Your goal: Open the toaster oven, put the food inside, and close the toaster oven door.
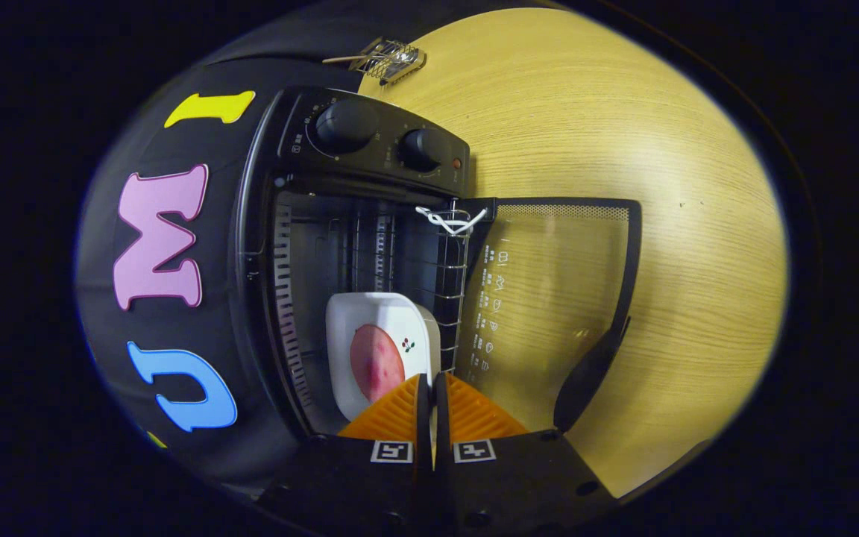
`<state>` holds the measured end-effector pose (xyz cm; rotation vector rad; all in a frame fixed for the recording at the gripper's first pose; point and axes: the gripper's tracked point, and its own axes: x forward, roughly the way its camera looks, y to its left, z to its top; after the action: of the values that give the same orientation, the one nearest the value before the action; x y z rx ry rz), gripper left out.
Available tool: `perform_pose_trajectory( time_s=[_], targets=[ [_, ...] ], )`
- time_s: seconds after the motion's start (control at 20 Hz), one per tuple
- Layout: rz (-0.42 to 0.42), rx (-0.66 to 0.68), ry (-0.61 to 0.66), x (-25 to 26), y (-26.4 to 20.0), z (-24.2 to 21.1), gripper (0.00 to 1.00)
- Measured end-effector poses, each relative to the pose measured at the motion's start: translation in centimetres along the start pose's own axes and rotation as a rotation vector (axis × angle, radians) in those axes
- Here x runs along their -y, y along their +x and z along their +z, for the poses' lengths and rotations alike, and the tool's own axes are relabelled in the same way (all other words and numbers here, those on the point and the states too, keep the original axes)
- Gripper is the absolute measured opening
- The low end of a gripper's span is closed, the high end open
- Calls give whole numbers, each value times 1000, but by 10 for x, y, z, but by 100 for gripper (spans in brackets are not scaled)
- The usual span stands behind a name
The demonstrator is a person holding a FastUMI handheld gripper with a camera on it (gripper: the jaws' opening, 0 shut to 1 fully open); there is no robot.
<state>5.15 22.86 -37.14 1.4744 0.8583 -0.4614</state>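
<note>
Gripper (430,406) fingers pinched on the rim of the white square ceramic dish (381,350) carrying a reddish slice, dish already within the black toaster oven (340,246) cavity. Placement step under way; next: release, withdraw, raise the glass door (549,298)
</note>
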Motion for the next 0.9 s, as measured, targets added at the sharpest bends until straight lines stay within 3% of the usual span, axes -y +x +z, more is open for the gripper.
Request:
perform_pose_trajectory(
  time_s=[0.25,0.55,0.75,0.9],
  targets=[
    [21,27,71,-14,20,-1,6],
    [35,33,64,-15,32,0,6],
    [62,9,86,-21,31,1,11],
    [105,-23,90,-28,26,-3,20]
  ],
)
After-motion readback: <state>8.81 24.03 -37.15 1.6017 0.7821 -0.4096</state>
